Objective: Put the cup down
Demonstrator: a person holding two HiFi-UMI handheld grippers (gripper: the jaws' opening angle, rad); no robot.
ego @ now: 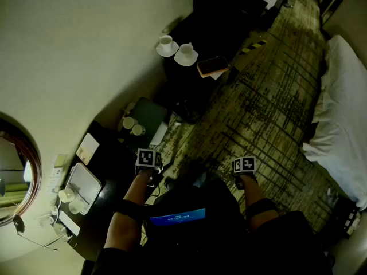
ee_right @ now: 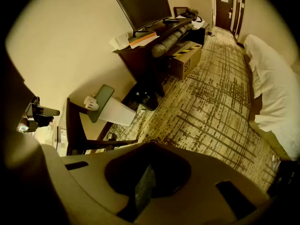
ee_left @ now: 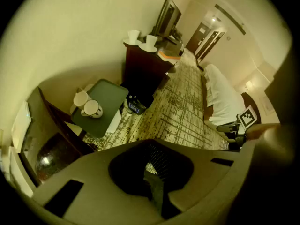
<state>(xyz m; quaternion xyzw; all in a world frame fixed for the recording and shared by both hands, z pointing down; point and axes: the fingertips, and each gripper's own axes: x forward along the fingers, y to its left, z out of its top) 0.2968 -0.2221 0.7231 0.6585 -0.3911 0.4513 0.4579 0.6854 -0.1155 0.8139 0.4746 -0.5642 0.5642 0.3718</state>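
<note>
Both grippers hang low over the carpet and hold nothing. In the head view my left gripper point(ego: 149, 161) and right gripper point(ego: 244, 167) show mainly their marker cubes. The left gripper view shows its jaws point(ee_left: 154, 191) closed together and empty, and so does the right gripper view point(ee_right: 143, 189). Two white cups point(ego: 133, 125) stand on a green tray point(ego: 150, 112) ahead of the left gripper; these two cups point(ee_left: 88, 104) also appear in the left gripper view. Two more white cups on saucers point(ego: 176, 49) sit on a dark cabinet point(ego: 189, 79) further off.
A dark desk point(ego: 109, 165) at the left carries a white tray point(ego: 84, 180) with small cups. A bed point(ego: 341, 125) lies along the right. A television point(ee_right: 143, 6) and a cardboard box point(ee_right: 185, 57) stand by the wall. Patterned carpet point(ego: 264, 107) runs between them.
</note>
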